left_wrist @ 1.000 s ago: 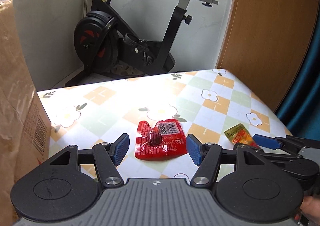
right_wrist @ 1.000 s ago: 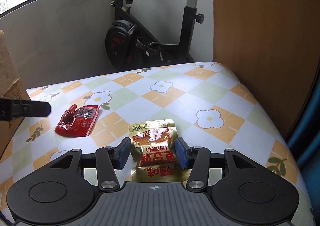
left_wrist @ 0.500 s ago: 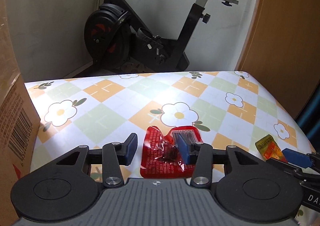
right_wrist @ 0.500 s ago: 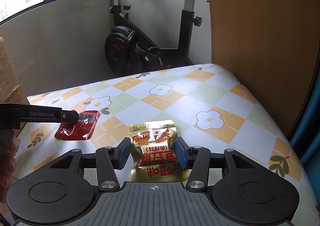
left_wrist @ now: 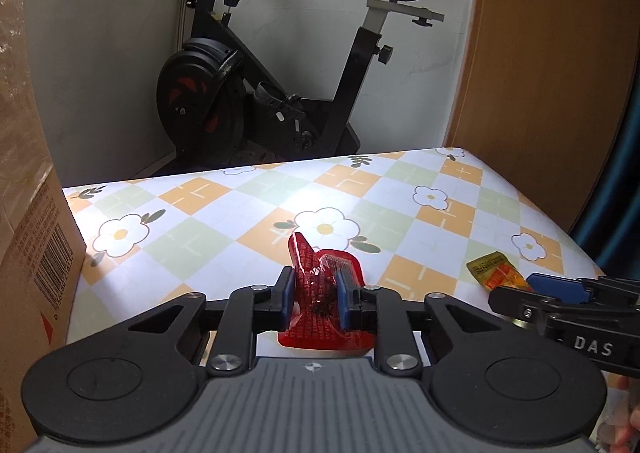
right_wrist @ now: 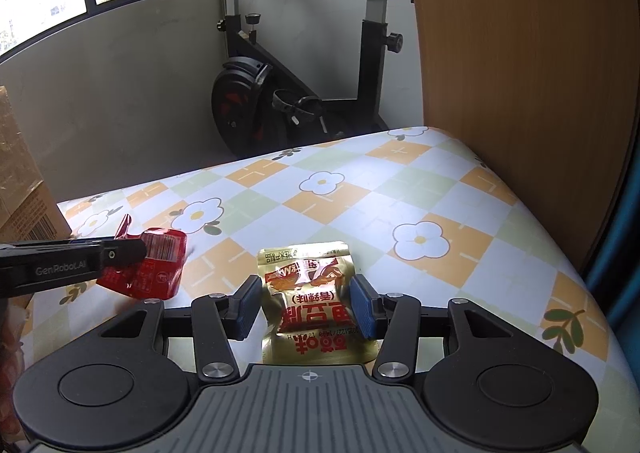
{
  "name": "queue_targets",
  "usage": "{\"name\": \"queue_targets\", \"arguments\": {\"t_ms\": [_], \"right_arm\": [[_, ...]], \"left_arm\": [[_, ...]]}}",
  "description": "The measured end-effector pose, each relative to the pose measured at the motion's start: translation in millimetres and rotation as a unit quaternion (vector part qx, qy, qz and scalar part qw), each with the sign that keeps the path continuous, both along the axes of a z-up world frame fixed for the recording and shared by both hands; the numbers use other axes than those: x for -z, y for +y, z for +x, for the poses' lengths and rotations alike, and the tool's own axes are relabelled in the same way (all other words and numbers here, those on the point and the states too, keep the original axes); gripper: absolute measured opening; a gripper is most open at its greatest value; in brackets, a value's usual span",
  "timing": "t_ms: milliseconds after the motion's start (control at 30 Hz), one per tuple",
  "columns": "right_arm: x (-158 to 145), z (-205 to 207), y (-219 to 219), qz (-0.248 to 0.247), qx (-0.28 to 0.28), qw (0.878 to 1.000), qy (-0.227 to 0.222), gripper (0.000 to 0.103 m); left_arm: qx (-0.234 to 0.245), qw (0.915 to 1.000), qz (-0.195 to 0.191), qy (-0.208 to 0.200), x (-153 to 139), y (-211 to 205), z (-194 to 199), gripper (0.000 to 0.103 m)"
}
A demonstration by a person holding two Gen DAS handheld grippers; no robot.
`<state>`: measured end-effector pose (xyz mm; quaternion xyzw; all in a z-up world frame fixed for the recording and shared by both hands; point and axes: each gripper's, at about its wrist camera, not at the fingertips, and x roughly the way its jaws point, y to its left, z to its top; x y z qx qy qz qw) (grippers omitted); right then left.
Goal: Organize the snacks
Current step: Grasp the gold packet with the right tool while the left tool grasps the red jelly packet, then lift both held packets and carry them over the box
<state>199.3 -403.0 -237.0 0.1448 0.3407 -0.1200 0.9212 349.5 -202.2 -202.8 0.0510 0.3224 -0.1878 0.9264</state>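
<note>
Lying on the flowered table (right_wrist: pixel 400 189) are two snack packets — one red, one gold. The left tool (left_wrist: pixel 316 295), marked "GenRobot.AI", is closed tight on the red packet (left_wrist: pixel 320 293), crumpling it between its pads. The right tool (right_wrist: pixel 306 305), marked "DAS", clamps the gold packet (right_wrist: pixel 312 293) — printed with Chinese characters — between its blue pads.

Floral table (right_wrist: pixel 440 189): gold packet (right_wrist: pixel 312 293), box (left_wrist: pixel 36 253)
</note>
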Motion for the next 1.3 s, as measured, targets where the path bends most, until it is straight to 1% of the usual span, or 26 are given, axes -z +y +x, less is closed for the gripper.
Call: {"name": "queue_targets", "arguments": {"t_ms": [133, 300, 400, 467, 567, 667, 733, 800, 933, 1000, 1067, 1167, 1233, 1300], "right_arm": [[0.2, -2.3, -2.0, 0.006, 0.004, 1.000, -0.004, 0.045], [-1.2, -6.3, -2.3, 0.011, 0.005, 1.000, -0.015, 0.044], [-5.5, -7.9, -3.4, 0.013, 0.018, 1.000, -0.008, 0.043], [-14.0, -10.8, -3.2, 0.025, 0.018, 0.999, -0.018, 0.043], [-36.8, -13.3, 4.2, 0.035, 0.010, 0.999, -0.040, 0.043], [-67.4, -9.4, 20.1, 0.029, -0.014, 0.997, -0.066, 0.043], [-90.2, -4.4, 31.6, 0.036, -0.030, 0.995, -0.088, 0.043], [-114.8, 2.4, 45.3, 0.042, -0.050, 0.992, -0.112, 0.043], [-165.7, 22.0, 80.7, 0.038, -0.104, 0.982, -0.152, 0.043], [-189.6, 33.9, 101.1, 0.038, -0.134, 0.976, -0.167, 0.043], [-208.1, 48.6, 123.9, 0.044, -0.163, 0.970, -0.177, 0.043], [-229.7, 73.4, 160.3, 0.049, -0.201, 0.961, -0.184, 0.043], [-240.3, 89.9, 186.8, 0.048, -0.224, 0.956, -0.184, 0.043], [-246.8, 105.3, 212.7, 0.046, -0.245, 0.952, -0.179, 0.043]], "left_arm": [[0.009, 0.9998, -0.002, -0.018, -14.4, 5.7, -21.4, 0.020], [0.029, 0.9991, -0.010, -0.030, -35.0, 13.7, -47.4, 0.020], [0.040, 0.9981, -0.012, -0.044, -53.7, 22.4, -60.4, 0.020], [0.050, 0.9970, -0.013, -0.058, -69.1, 31.9, -68.6, 0.020], [0.052, 0.9956, -0.024, -0.075, -98.1, 54.9, -82.0, 0.020], [0.044, 0.9940, -0.040, -0.091, -130.0, 80.1, -91.7, 0.020], [0.039, 0.9921, -0.048, -0.109, -150.9, 95.6, -97.9, 0.020], [0.036, 0.9897, -0.054, -0.128, -172.0, 111.4, -103.9, 0.020], [0.019, 0.9850, -0.061, -0.161, -210.6, 148.1, -114.0, 0.021], [0.005, 0.9840, -0.058, -0.168, -227.1, 167.2, -112.5, 0.021], [-0.014, 0.9833, -0.057, -0.172, -238.5, 187.8, -109.0, 0.021], [-0.040, 0.9821, -0.051, -0.177, -246.4, 214.2, -101.1, 0.021], [-0.055, 0.9823, -0.054, -0.171, -247.9, 229.3, -93.5, 0.021], [-0.068, 0.9840, -0.063, -0.152, -247.4, 244.5, -84.3, 0.021]]}}
